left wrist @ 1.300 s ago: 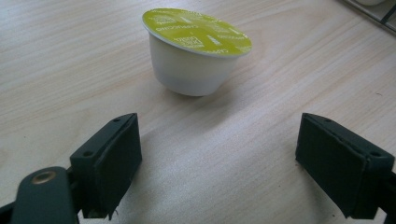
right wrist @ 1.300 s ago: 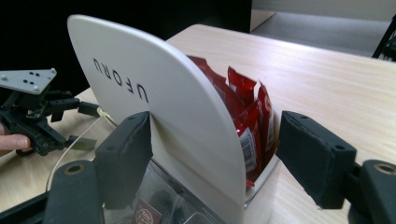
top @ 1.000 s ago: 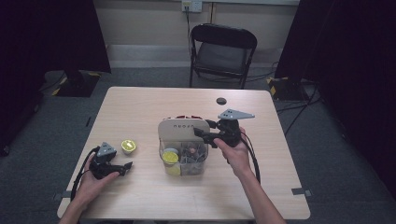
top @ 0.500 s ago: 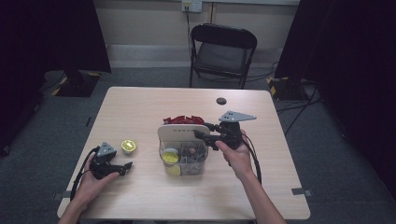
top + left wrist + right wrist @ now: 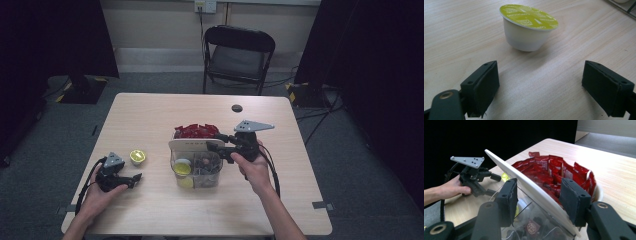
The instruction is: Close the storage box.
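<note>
Since the earlier frames, the white lid (image 5: 192, 145) has been tipped up off the far side of the clear container (image 5: 196, 170), so the red packets (image 5: 196, 131) behind it are now exposed; a second ago they were covered. Left side hasn't budged.

Going left to right in the high view: lower left of the frame is the left hand (image 5: 100, 192) with the left gripper (image 5: 131, 180) resting low on the wooden table (image 5: 150, 115), jaws spread wide with nothing between them. Just up and right of it sits the capsule (image 5: 137, 156) with the yellow-green foil top. In the left gripper view that capsule (image 5: 529, 27) is upright near the top center, apart from both jaws, with bare wood in between.

Center frame is the clear container, with a yellow-lidded capsule (image 5: 182, 167) and some darker bits inside. The lid leans across its top edge.

Right of center, the right gripper (image 5: 216, 142) reaches in from the right hand (image 5: 254, 167). In the right gripper view the lid (image 5: 529, 185) runs diagonally between the jaws, but I can't tell if they're actually pinching it. Red packets (image 5: 554, 173) are piled behind.

Upper middle has a black folding chair (image 5: 237, 55) past the table, plus a small dark disc (image 5: 237, 108) near the table's far edge.
</note>
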`<state>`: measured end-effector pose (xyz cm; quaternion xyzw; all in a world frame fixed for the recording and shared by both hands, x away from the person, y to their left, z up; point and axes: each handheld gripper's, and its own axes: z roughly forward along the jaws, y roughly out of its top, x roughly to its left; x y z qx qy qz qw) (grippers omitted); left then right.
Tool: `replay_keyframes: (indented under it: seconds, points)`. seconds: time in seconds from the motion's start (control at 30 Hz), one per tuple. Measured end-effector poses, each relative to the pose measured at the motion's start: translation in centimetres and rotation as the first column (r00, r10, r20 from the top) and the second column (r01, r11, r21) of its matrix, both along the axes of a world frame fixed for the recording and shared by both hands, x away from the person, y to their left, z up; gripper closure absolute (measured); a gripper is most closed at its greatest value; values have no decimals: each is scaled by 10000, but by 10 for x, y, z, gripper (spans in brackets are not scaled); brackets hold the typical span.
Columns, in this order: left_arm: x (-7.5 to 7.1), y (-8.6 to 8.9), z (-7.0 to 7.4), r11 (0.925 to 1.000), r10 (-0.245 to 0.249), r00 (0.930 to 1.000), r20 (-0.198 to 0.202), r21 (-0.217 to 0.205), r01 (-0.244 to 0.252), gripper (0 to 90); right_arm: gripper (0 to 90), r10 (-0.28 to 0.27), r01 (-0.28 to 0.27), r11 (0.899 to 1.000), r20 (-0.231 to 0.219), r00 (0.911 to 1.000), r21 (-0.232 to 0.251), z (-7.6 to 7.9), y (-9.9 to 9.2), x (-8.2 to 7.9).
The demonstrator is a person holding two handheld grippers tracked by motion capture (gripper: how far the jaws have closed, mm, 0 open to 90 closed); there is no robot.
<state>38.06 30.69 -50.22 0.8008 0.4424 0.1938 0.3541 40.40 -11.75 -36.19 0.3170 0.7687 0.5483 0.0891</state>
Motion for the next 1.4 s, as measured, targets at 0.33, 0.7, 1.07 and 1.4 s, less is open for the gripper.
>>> replay_keyframes:
  seconds: [0.33,0.7,1.07,1.4]
  points:
    - [0,0,0,10000,-22,10000,-11,-5,22,138,401,101,-101,9997,0,9999,-204,-2,3,-8]
    - [0,1,0,9999,-109,9999,-16,22,109,136,356,272,-272,9994,-13,9996,-202,-5,-1,-16]
    - [1,2,0,9997,-226,9997,-19,79,226,133,336,379,-383,9986,-119,9992,-369,-9,-1,-21]
    - [1,2,0,9997,-225,9997,-22,75,225,133,207,117,-127,9973,-145,9998,-724,-16,1,-26]
